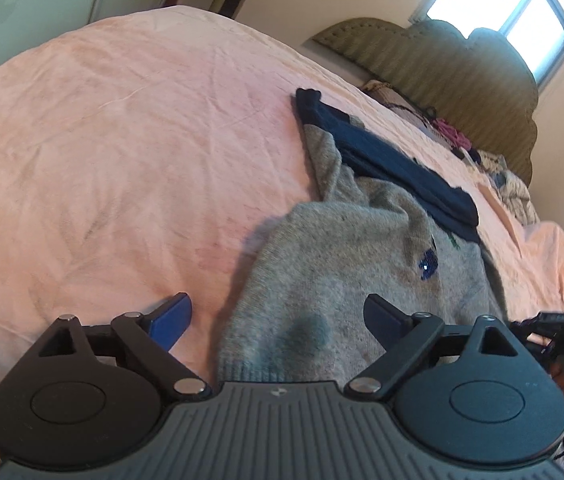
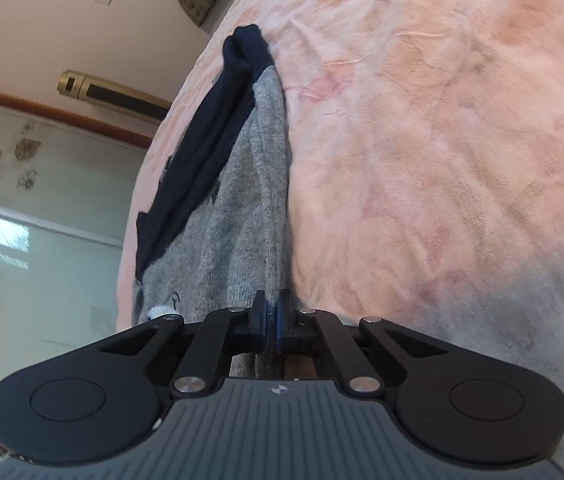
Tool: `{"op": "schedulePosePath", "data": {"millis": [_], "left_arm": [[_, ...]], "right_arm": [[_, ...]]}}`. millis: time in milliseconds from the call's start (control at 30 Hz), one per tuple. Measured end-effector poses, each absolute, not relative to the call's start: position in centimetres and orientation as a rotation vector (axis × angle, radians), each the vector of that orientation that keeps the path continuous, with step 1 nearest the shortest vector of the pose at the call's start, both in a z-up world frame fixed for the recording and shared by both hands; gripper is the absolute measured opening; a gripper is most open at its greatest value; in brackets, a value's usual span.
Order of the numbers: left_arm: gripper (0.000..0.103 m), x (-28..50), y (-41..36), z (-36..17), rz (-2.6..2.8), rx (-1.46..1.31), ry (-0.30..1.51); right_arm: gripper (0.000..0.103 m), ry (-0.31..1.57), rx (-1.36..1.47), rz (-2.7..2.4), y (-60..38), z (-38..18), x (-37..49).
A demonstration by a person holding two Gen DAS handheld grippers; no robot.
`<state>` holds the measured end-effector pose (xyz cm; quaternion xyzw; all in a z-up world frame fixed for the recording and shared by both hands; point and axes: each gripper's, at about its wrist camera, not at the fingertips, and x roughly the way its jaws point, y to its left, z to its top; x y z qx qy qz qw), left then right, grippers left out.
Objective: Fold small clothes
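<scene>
Left wrist view: left gripper [image 1: 278,318] low over pink bedsheet [image 1: 102,140], jaws spread wide, nothing pinched; hem of grey sweater [image 1: 322,280] with navy sleeve [image 1: 394,168] lying between them on the bed.

Right wrist view: right gripper [image 2: 271,318] with jaws pressed together, pinching an edge of the grey sweater [image 2: 242,216]; bedsheet [image 2: 442,160] alongside.

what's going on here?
A person is folding a small grey sweater with navy trim on a pink bedspread, using handheld tongs. The right tongs are shut on the sweater's edge. The left tongs are open, one finger over the knit near the hem, gripping nothing.
</scene>
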<state>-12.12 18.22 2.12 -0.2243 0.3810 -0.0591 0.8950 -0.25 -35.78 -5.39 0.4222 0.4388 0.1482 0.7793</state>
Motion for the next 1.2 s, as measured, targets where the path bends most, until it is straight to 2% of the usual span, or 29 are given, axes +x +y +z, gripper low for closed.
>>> {"op": "schedulePosePath", "data": {"millis": [67, 267, 333, 367, 400, 600, 733, 800, 867, 967, 1200], "left_arm": [[0.093, -12.2, 18.0, 2.2, -0.143, -0.458, 0.8], [0.093, -12.1, 18.3, 2.1, -0.163, -0.462, 0.802], [0.093, -12.3, 18.2, 2.1, -0.164, -0.456, 0.802], [0.093, -12.4, 18.3, 2.2, -0.166, -0.459, 0.802], [0.093, -12.6, 18.5, 2.1, -0.169, -0.466, 0.801], [0.093, -13.1, 18.8, 2.2, -0.181, -0.478, 0.809], [0.094, -13.1, 18.2, 2.2, -0.167, -0.463, 0.808], [0.097, -13.1, 18.0, 2.2, -0.166, -0.464, 0.805], [0.098, -13.1, 17.8, 2.1, -0.168, -0.461, 0.801], [0.1, -13.1, 17.5, 2.0, -0.169, -0.443, 0.796], [0.1, -13.5, 17.6, 1.9, -0.18, -0.441, 0.777]], "right_arm": [[0.007, 0.962, 0.845, 0.352, -36.4, -4.0, -0.1], [0.007, 0.893, 0.688, 0.319, -42.8, 2.1, 0.6], [0.028, 0.877, 0.723, 0.264, -44.4, 2.0, 0.0], [0.057, 0.881, 0.741, 0.283, -44.6, 1.7, -0.6], [0.078, 0.879, 0.752, 0.316, -44.4, 1.4, -1.4], [0.076, 0.935, 0.858, 0.466, -41.3, -2.9, -5.5], [0.076, 0.835, 0.85, 0.453, -40.5, -2.6, -4.9], [0.084, 0.799, 0.862, 0.42, -40.8, -3.0, -3.4], [0.085, 0.803, 0.886, 0.471, -40.3, -3.7, -1.7], [0.094, 0.803, 0.888, 0.544, -38.7, -3.7, -0.4], [0.092, 0.947, 0.915, 0.936, -34.4, -4.7, -3.5]]}}
